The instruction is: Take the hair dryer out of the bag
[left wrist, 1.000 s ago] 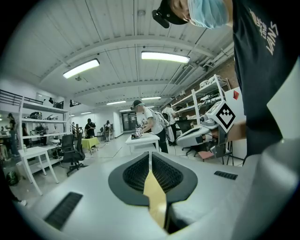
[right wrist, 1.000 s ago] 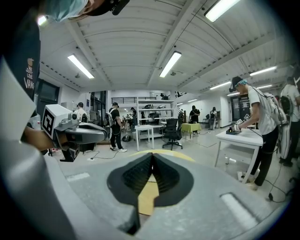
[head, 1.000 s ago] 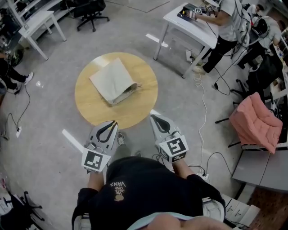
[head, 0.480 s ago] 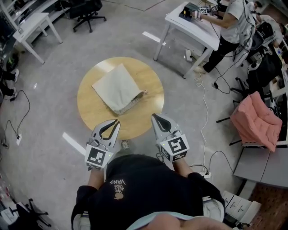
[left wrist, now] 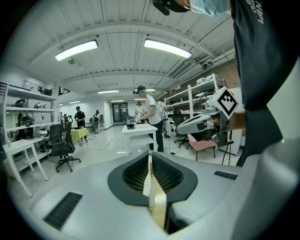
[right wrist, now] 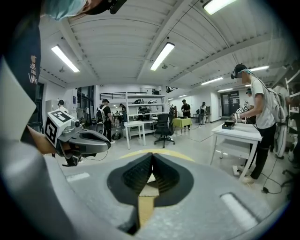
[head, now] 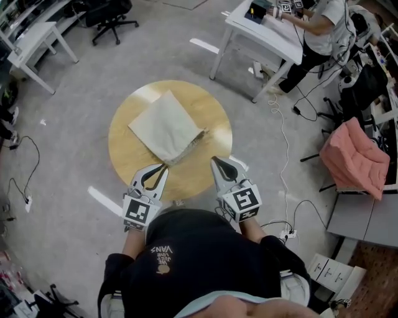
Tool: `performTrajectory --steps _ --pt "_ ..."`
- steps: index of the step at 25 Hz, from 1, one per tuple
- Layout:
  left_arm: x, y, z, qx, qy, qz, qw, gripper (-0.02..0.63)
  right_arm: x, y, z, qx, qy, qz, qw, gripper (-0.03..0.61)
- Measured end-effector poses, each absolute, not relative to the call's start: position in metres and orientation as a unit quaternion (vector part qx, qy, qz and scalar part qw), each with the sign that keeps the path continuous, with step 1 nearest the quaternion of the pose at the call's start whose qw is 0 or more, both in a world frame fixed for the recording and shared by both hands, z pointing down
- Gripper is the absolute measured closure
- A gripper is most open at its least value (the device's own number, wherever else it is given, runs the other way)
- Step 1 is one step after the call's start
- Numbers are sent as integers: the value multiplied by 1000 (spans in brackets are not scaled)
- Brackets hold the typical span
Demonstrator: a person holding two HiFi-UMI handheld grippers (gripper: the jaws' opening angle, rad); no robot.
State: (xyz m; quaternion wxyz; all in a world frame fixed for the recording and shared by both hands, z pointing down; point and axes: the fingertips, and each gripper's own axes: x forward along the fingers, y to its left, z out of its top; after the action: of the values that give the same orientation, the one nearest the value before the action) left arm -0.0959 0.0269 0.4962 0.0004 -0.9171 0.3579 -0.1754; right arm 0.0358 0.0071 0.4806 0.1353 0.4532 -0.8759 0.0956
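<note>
A flat beige cloth bag (head: 166,126) lies on the round wooden table (head: 208,112), its open mouth turned toward the table's right side. No hair dryer shows; the bag hides whatever is inside. My left gripper (head: 164,166) is shut and empty, its tip over the table's near edge, just short of the bag's near corner. My right gripper (head: 214,160) is also shut and empty, over the near edge to the right of the bag. In the left gripper view the jaws (left wrist: 150,155) are pressed together; in the right gripper view they (right wrist: 151,158) meet too.
A white desk (head: 267,31) with a person working at it stands at the back right. Another white table (head: 31,40) and an office chair (head: 106,12) are at the back left. A pink cloth (head: 354,155) drapes furniture on the right. Cables (head: 281,130) trail across the floor.
Both grippers have moved forward toward the table; their tips, short of its edge before, now reach over the near rim. Both stay shut and the bag has not moved.
</note>
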Motion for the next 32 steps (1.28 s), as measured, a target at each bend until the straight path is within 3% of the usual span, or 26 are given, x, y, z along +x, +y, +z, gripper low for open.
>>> performTrajectory --steps 14,18,32 --pt "-86 -9 537 -925 328 -192 -30 585 35 -23 493 470 -864 107 146 580" --pt "-76 -17 547 -920 334 -203 -36 488 37 -33 493 449 -873 107 158 580" --pt "-54 -33 627 -873 375 -309 -35 399 46 -68 502 385 -899 102 184 580"
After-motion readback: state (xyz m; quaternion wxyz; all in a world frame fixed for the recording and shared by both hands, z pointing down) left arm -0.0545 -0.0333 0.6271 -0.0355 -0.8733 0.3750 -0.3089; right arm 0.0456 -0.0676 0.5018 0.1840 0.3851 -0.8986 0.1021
